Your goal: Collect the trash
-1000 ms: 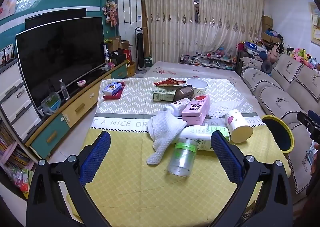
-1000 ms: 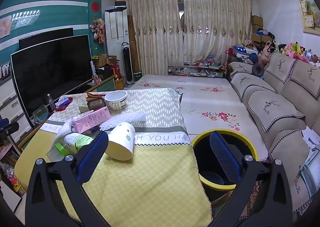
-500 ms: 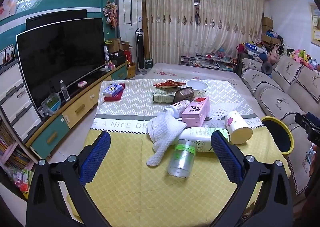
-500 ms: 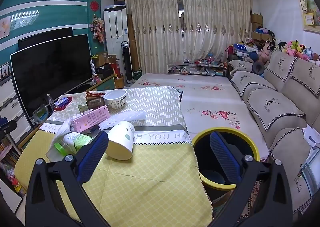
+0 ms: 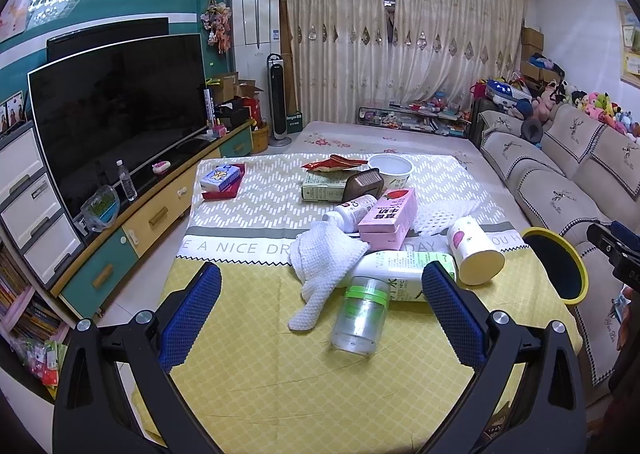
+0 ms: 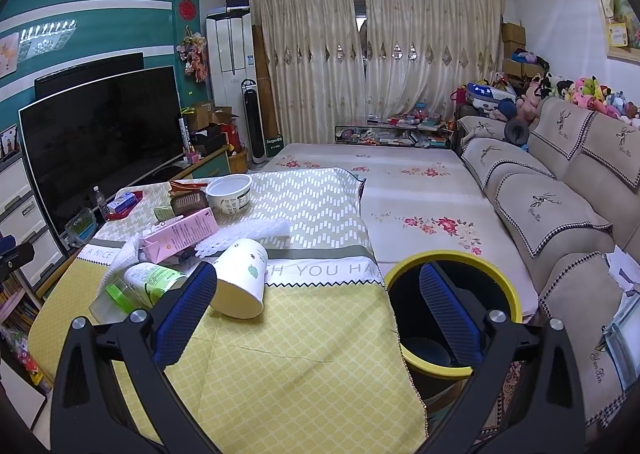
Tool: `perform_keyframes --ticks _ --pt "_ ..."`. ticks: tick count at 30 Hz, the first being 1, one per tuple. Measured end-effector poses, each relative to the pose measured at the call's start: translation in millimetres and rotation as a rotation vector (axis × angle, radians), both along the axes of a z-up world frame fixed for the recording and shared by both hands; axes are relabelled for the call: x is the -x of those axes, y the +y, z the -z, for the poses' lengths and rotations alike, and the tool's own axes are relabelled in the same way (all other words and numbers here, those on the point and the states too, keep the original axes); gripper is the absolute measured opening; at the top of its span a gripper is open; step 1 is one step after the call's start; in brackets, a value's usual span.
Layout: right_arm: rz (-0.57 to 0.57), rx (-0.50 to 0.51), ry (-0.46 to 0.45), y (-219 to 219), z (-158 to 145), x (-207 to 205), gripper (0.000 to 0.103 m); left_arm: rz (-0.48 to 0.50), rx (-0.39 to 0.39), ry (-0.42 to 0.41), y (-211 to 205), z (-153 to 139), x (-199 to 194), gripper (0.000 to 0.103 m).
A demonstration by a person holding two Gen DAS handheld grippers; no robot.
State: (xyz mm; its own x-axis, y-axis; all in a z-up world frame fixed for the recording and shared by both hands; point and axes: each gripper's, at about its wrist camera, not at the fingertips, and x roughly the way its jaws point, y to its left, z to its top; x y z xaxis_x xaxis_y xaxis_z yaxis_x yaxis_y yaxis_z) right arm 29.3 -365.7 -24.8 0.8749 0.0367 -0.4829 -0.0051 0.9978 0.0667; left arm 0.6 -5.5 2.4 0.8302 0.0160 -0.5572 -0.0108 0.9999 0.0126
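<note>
Trash lies piled on the table (image 5: 280, 366): a clear plastic jar with a green band (image 5: 360, 316), a white-green bottle (image 5: 396, 280), a tipped paper cup (image 5: 474, 254), a pink carton (image 5: 388, 218), a white cloth (image 5: 324, 258), a white bowl (image 5: 390, 170). My left gripper (image 5: 320, 310) is open and empty, just short of the jar. My right gripper (image 6: 316, 314) is open and empty; the cup (image 6: 242, 282) lies at its left finger. A black bin with a yellow rim (image 6: 508, 286) stands right of the table and also shows in the left wrist view (image 5: 576, 266).
A TV (image 5: 116, 114) on a low cabinet (image 5: 152, 214) runs along the left. A sofa (image 6: 560, 214) lines the right wall. A blue box (image 5: 220, 178) and a green carton (image 5: 320, 188) lie farther back on the table. A floral mat (image 6: 400, 190) lies beyond.
Both views shift slightly; the left gripper has edged a little toward the pile. Nothing on the table has moved and both grippers stay open.
</note>
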Motion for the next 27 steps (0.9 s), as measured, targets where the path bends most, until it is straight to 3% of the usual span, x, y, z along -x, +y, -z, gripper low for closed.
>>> perform_keyframes --ticks 27 --pt "-0.003 -0.003 0.015 1.5 9.4 -4.6 0.097 0.003 0.002 0.012 -4.9 7.0 -5.9 0.099"
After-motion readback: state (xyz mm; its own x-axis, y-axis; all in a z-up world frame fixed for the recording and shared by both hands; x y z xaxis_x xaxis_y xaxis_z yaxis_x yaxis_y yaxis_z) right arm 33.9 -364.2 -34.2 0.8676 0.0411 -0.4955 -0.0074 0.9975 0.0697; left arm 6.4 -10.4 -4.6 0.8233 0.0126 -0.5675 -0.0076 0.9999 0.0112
